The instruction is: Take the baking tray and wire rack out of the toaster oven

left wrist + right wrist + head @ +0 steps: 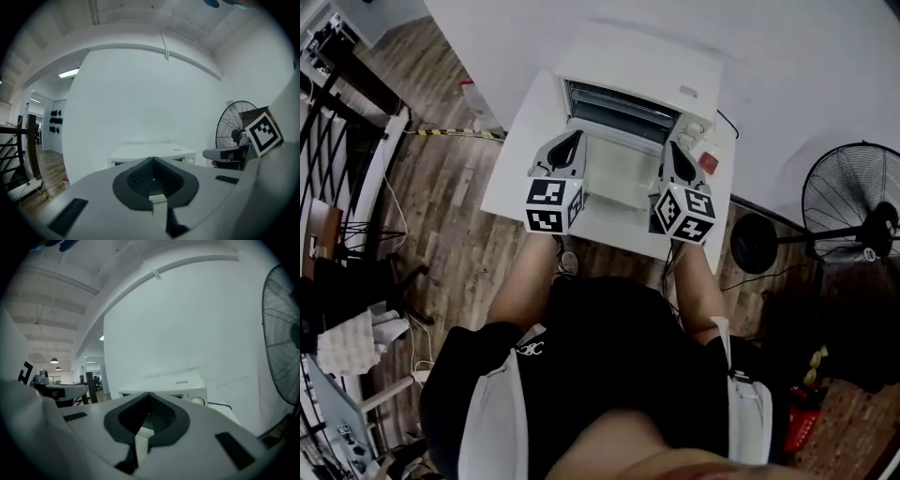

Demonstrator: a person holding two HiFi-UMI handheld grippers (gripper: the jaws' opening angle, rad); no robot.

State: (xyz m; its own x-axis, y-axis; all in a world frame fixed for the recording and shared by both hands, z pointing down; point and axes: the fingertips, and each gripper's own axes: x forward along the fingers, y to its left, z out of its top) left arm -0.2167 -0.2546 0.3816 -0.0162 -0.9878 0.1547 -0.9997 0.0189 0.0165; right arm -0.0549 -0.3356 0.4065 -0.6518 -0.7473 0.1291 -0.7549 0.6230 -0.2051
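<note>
A white toaster oven (647, 61) stands on a white table (508, 183) against the wall. Its door (619, 178) is folded down toward me. Grey metal shelves show in the dark opening (623, 111); I cannot tell the tray from the wire rack there. My left gripper (574, 138) is shut and empty at the door's left edge, in front of the opening. At the door's right edge my right gripper (673, 147) is also shut and empty. The left gripper (153, 160) and right gripper (149, 394) each look almost level at the oven (150, 151) (173, 386).
A black standing fan (853, 202) is on the floor to the right of the table. A small red object (709, 162) lies on the table beside the oven's right side, and a black cable (727, 122) runs behind it. A dark railing (337, 141) stands far left.
</note>
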